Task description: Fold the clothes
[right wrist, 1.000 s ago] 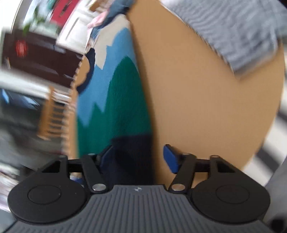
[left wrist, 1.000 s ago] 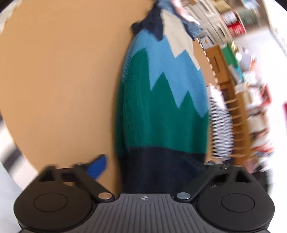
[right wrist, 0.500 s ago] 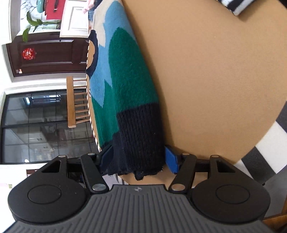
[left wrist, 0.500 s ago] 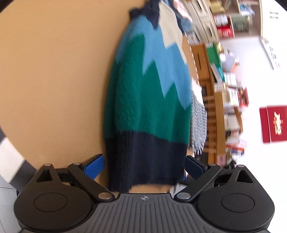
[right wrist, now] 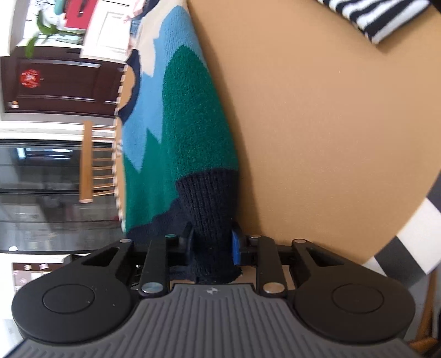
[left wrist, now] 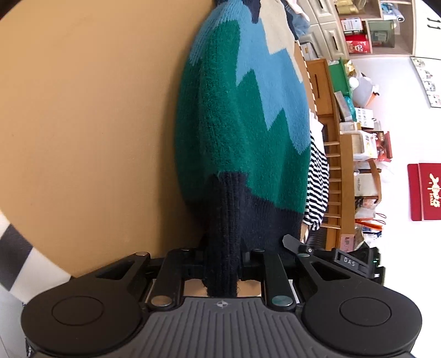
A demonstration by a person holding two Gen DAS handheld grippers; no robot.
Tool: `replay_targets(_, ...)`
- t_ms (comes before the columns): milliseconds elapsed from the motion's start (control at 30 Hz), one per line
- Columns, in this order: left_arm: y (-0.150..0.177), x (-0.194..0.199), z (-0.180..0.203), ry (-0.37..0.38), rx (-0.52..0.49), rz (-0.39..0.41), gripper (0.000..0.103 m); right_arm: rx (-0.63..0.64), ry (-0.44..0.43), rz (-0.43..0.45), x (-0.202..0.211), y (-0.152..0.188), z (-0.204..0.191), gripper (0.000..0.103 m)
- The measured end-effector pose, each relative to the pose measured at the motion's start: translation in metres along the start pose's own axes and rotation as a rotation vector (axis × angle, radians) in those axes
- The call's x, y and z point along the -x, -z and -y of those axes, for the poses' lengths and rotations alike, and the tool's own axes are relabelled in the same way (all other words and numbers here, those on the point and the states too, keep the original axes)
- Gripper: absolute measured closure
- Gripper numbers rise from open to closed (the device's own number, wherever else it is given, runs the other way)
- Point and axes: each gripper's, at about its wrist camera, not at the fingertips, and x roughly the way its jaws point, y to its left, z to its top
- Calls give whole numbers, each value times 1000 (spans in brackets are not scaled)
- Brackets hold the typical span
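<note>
A knit sweater (left wrist: 242,132) with green, blue, cream and navy zigzag bands lies along the edge of a tan round table (left wrist: 82,124). My left gripper (left wrist: 222,261) is shut on the sweater's navy ribbed hem. The same sweater (right wrist: 187,132) shows in the right wrist view, where my right gripper (right wrist: 212,245) is shut on the navy hem at its other corner. The fingertips are mostly hidden by the knit.
A navy-and-white striped garment (left wrist: 318,176) hangs at the table's far side, and lies at the top right in the right wrist view (right wrist: 374,19). The table (right wrist: 317,124) edge is near. Wooden chairs (left wrist: 339,165) and cluttered shelves stand beyond. The floor is black-and-white checkered.
Both grippers have closed from open onto the navy hem. The views have steadied and moved closer to the sweater's bottom edge.
</note>
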Motion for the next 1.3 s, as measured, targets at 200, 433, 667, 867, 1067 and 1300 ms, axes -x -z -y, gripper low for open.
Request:
replay_targets(200, 14, 31, 13, 11, 27, -23, 84, 19, -16, -56, 23, 14, -3, 81)
replay_targets(433, 80, 89, 8, 134, 404, -111, 85, -101, -49, -244, 66, 72, -11, 81)
replay_targets(667, -26, 113, 88, 288, 376, 136, 84, 51, -207, 19, 83, -40, -109, 81)
replay_targets(867, -181, 43, 103, 186, 491, 273, 84, -128, -94, 179, 4, -179, -123, 81)
replay_targets(1067, -259, -19, 78, 140, 584, 284, 84, -307, -8, 248, -76, -248, -103, 81)
replay_targets(1300, -299, -45, 35, 172, 639, 201, 76, -390, -10, 205, -112, -263, -77, 67)
